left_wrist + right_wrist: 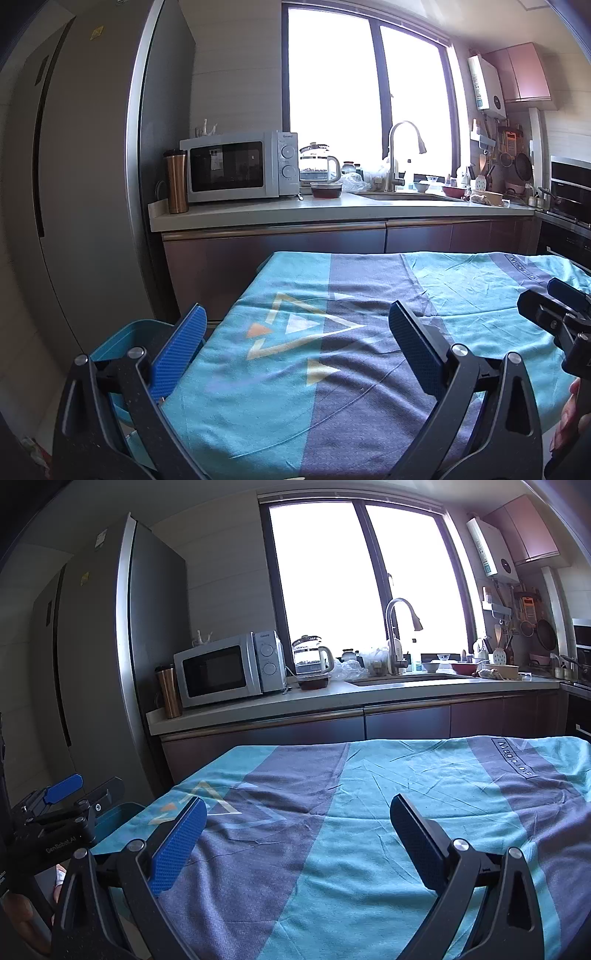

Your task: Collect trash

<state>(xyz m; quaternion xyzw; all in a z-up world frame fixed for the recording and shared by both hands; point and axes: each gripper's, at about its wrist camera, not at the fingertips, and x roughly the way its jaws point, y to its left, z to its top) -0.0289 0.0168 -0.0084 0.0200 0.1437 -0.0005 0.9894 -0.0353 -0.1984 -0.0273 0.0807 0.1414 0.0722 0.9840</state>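
Teal bin (118, 339) sits low at the lower left of the left wrist view, just beside the left edge of the cloth-covered counter (258, 406). Its rim is partly hidden behind my left tool's blue finger pad (177, 354). I can't see into it from here. In the right wrist view only a sliver of it shows at lower left, behind the other tool.

Left tool (295, 310) - jaws spread wide, nothing between them, over the near left part of the cloth. Right tool (298, 800) - same, wide apart and holding nothing, over the middle of the cloth. Each tool shows at the side edge of the other's view, so the two are side by side and apart. A bit of a hand (569, 417) shows at the lower right edge of the left view.

The cloth is teal with grey-purple bands and a triangle print, and lightly creased.

Further back, the kitchen counter (258, 214) runs across mid-frame. On it, left to right, are a copper tumbler (176, 181), a white microwave (236, 166), a glass kettle (319, 166) with a dark bowl (326, 190) in front, then the faucet (400, 147) at the sink. A tall fridge (92, 147) fills the left of the frame. The bright window (369, 92) at upper centre is blown out.
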